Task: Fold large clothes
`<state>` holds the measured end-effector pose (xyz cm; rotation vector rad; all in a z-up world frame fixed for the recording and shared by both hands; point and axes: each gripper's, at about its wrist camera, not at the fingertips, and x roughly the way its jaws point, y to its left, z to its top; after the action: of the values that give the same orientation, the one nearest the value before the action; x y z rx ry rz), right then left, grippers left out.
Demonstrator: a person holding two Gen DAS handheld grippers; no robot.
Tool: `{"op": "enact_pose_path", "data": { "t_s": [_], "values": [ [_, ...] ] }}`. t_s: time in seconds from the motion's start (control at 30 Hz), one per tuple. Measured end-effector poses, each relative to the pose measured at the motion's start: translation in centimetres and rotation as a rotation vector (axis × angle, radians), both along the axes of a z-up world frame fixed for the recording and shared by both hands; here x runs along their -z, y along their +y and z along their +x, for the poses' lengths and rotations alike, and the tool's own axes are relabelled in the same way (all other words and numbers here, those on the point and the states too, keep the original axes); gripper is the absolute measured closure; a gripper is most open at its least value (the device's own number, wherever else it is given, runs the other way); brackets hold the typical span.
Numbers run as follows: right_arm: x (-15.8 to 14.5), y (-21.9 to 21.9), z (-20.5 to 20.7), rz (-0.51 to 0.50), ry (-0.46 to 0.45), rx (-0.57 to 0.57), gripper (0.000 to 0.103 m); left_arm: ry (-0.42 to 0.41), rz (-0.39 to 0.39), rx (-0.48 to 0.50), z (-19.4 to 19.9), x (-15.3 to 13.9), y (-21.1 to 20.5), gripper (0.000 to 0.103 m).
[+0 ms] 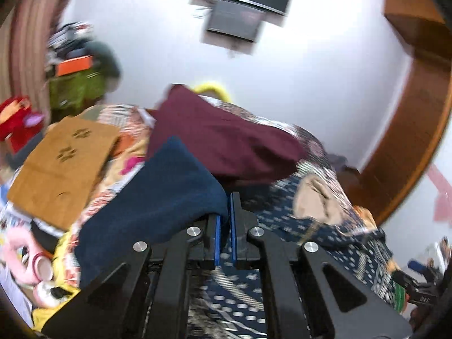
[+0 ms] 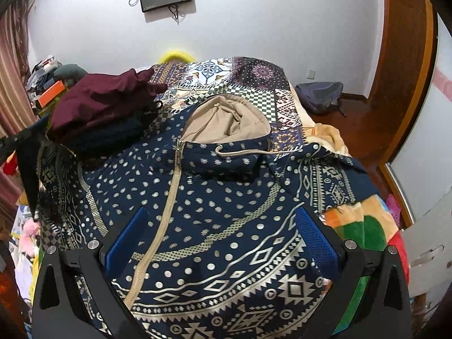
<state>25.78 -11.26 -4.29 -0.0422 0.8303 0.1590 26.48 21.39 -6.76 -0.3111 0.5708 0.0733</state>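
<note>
Right gripper [image 2: 220, 243] agape over hoodie [image 2: 214, 197]; left gripper [image 1: 224, 226] nearly closed, grip unclear; cardboard [image 1: 65, 163] left-view only.

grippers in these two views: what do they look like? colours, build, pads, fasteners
Both match. The left gripper and the right gripper have matte black angular frames with triangular cut-outs and round silver bolts at the pivots. Each finger carries a flat blue pad; on the right gripper's pads a fine mesh-like texture shows. No cables, labels or sleeves are visible.
</note>
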Motion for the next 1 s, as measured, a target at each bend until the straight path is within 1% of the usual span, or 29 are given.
{"op": "enact_pose_path", "data": {
  "t_s": [0.1, 0.23, 0.3, 0.37, 0.43, 0.47, 0.57, 0.67, 0.7, 0.77, 0.8, 0.83, 0.97, 1.0],
  "values": [
    [0.1, -0.3, -0.2, -0.011, 0.000, -0.001, 0.000, 0.022, 0.004, 0.090, 1.6, 0.7, -3.5, 0.099],
    [0.5, -0.9, -0.6, -0.010, 0.013, 0.001, 0.000, 0.090, 0.022, 0.198, 3.4, 3.0, -7.9, 0.099],
    [0.7, -1.1, -0.7, -0.008, 0.020, 0.003, 0.000, 0.163, 0.010, 0.259, 3.8, 4.8, -10.7, 0.099],
    [0.7, -1.2, -0.8, -0.008, 0.021, 0.004, 0.000, 0.228, 0.001, 0.306, 4.6, 6.6, -12.4, 0.099],
    [0.8, -1.3, -0.8, -0.014, 0.021, 0.004, 0.000, 0.295, -0.005, 0.349, 4.9, 8.8, -13.8, 0.099],
    [0.8, -1.3, -0.8, -0.018, 0.021, 0.004, 0.000, 0.313, -0.005, 0.359, 5.0, 9.5, -14.5, 0.099],
    [1.0, -1.2, -0.6, -0.023, 0.026, 0.002, 0.000, 0.406, 0.002, 0.402, 4.8, 12.1, -15.8, 0.097],
    [1.0, -0.8, -0.5, -0.028, 0.027, -0.010, 0.000, 0.445, -0.008, 0.419, 4.1, 13.3, -16.0, 0.092],
    [1.0, -0.6, -0.4, -0.034, 0.025, -0.016, 0.000, 0.452, -0.010, 0.417, 4.0, 13.3, -15.7, 0.087],
    [0.8, 0.1, -0.3, -0.051, 0.014, -0.035, 0.000, 0.455, -0.015, 0.407, 3.5, 13.2, -15.2, 0.075],
    [0.7, 0.4, -0.3, -0.058, 0.006, -0.045, 0.000, 0.447, -0.019, 0.400, 3.1, 12.9, -14.7, 0.066],
    [0.5, 0.9, -0.2, -0.068, -0.002, -0.056, 0.000, 0.432, -0.020, 0.391, 2.7, 12.5, -14.2, 0.061],
    [0.0, 2.6, 0.4, -0.082, -0.021, -0.103, 0.000, 0.376, 0.005, 0.355, 1.4, 10.3, -12.0, 0.051],
    [-0.1, 3.1, 0.7, -0.080, -0.021, -0.118, 0.000, 0.355, 0.017, 0.336, 1.0, 9.6, -11.2, 0.046]
  ]
}}
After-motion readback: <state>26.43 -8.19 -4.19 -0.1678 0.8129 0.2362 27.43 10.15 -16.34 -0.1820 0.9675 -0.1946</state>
